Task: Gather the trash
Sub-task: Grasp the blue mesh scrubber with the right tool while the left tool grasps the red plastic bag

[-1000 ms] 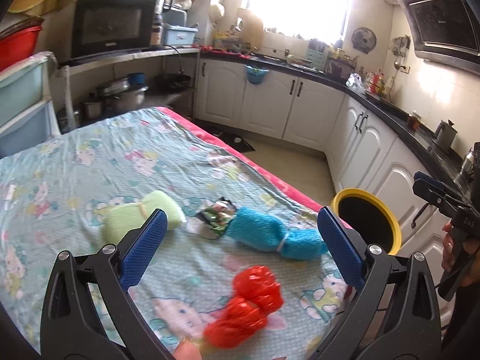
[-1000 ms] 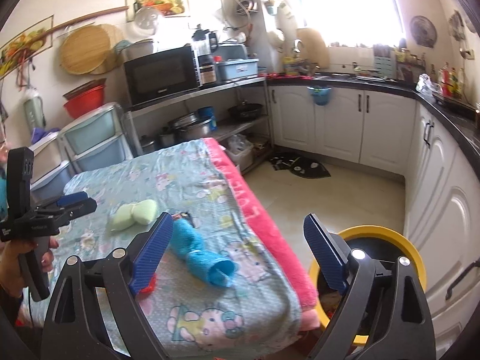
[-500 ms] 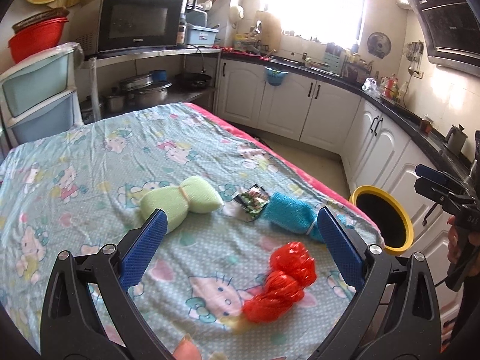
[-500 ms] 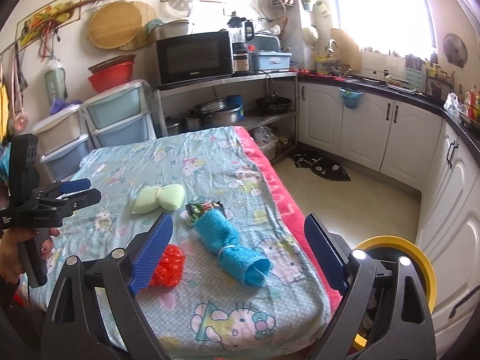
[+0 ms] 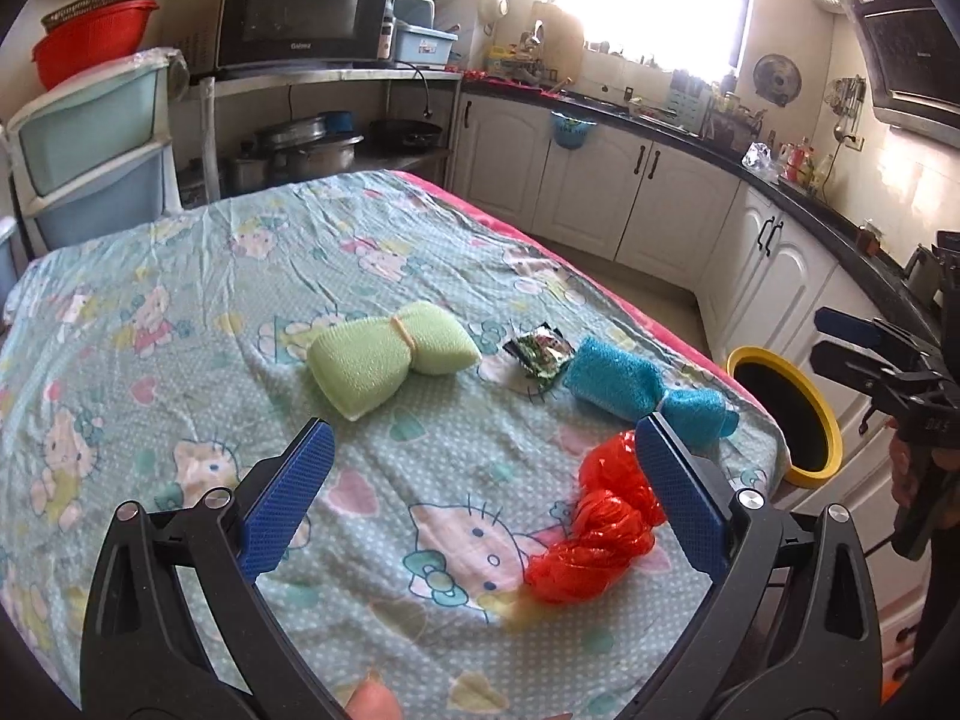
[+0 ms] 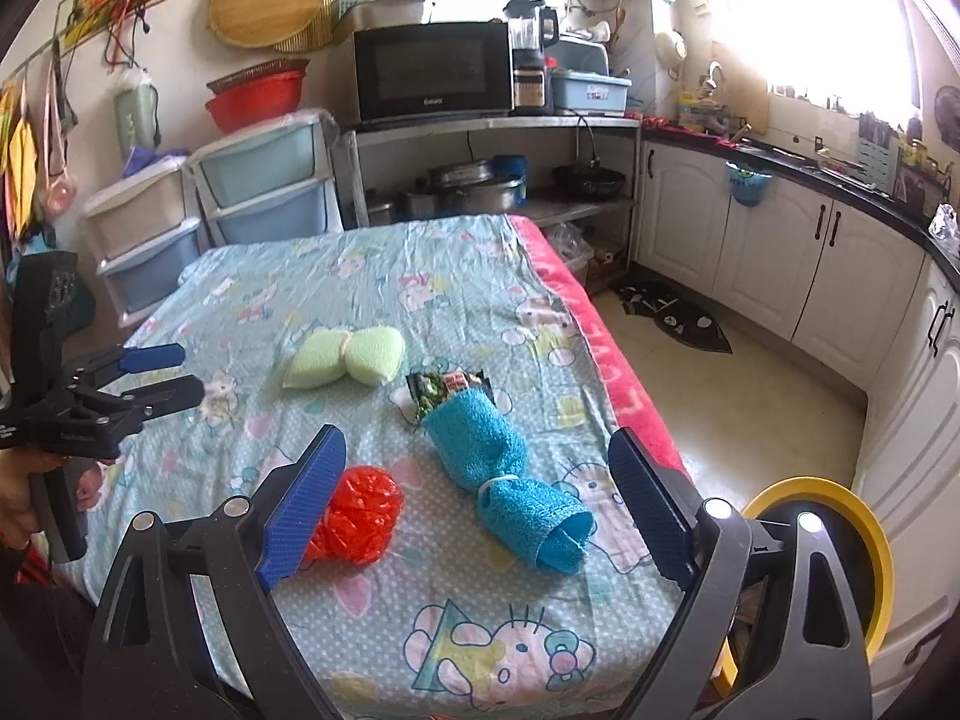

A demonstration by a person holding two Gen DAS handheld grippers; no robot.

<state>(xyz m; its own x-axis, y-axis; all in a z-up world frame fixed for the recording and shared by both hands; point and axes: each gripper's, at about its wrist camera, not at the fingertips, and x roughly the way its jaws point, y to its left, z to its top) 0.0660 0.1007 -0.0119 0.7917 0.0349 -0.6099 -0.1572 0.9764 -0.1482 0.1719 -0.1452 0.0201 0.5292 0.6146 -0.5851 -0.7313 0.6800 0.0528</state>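
A crumpled red plastic bag (image 5: 606, 519) lies on the cloth-covered table (image 5: 180, 276) near its front right; it also shows in the right wrist view (image 6: 360, 516). A dark snack wrapper (image 5: 538, 349) lies further back, also seen from the right (image 6: 447, 389). A tied green sponge (image 5: 390, 357) and a tied blue sponge (image 5: 636, 384) lie beside the wrapper. A yellow-rimmed bin (image 5: 786, 414) stands on the floor right of the table. My left gripper (image 5: 483, 495) is open and empty above the table, just left of the red bag. My right gripper (image 6: 480, 510) is open and empty over the blue sponge (image 6: 504, 462).
White cabinets (image 5: 600, 186) under a dark counter run along the back and right. A microwave (image 5: 300, 6) sits on a metal shelf with pots below. Plastic drawers (image 5: 90, 150) stand at the back left. The table's pink edge (image 6: 606, 354) borders open floor.
Both grippers have drawn back and swung left, so more of the table shows. The objects on the table have not moved. Both grippers have stayed open.
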